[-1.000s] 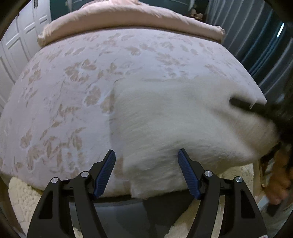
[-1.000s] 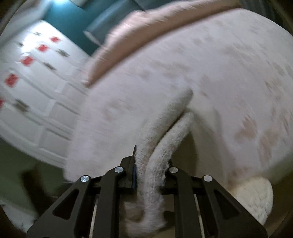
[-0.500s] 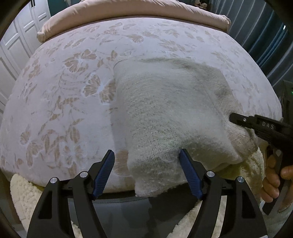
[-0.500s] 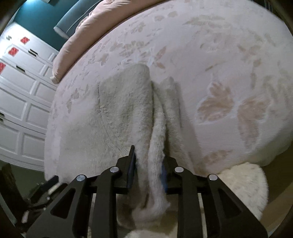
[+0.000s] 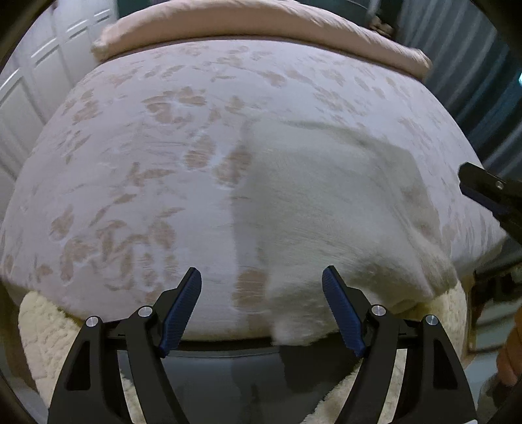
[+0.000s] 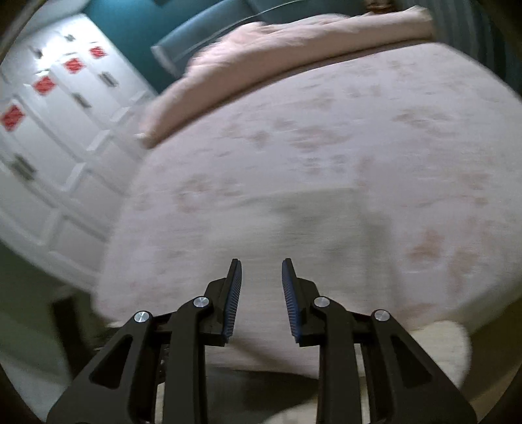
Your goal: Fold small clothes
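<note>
Jaws, left gripper (image 5: pixel 262 280): standing wide apart and gripping nothing, having just been opening a little further; the near left corner of the white knitted garment (image 5: pixel 329 212) is showing in the gap between them, with neither blue pad pressing on it.
Jaws, right gripper (image 6: pixel 261 272): standing part open with only bedcover showing between the ribbed blue pads; they have just been opening, and nothing is lying between them now.
Right gripper from the left wrist view: its dark tips are poking in at the right edge (image 5: pixel 489 192), clear of the garment's right side, with part of a hand (image 5: pixel 510 358) showing low at that edge.
Garment: lying flat as a broad white folded shape on the near right part of the bed, its near edge hanging just over the bed's near edge; in the right wrist view it is blurring into a pale patch (image 6: pixel 329 221) beyond the pads.
Surface: a bedcover (image 5: pixel 137 182), pale pink with tan leaf prints, is spreading across the whole bed; a plain pink duvet (image 5: pixel 261 26) is lying rolled along the far side.
Near edge: a cream fleecy rug (image 5: pixel 42 332) is showing below the bedcover.
Room: white panelled cupboard doors (image 6: pixel 49 137) are standing at the left, some bearing red diamond stickers (image 6: pixel 13 117); a teal wall (image 6: pixel 130 22) is showing at the far side, and dark ribbed curtains (image 5: pixel 483 81) are hanging at the far right.
</note>
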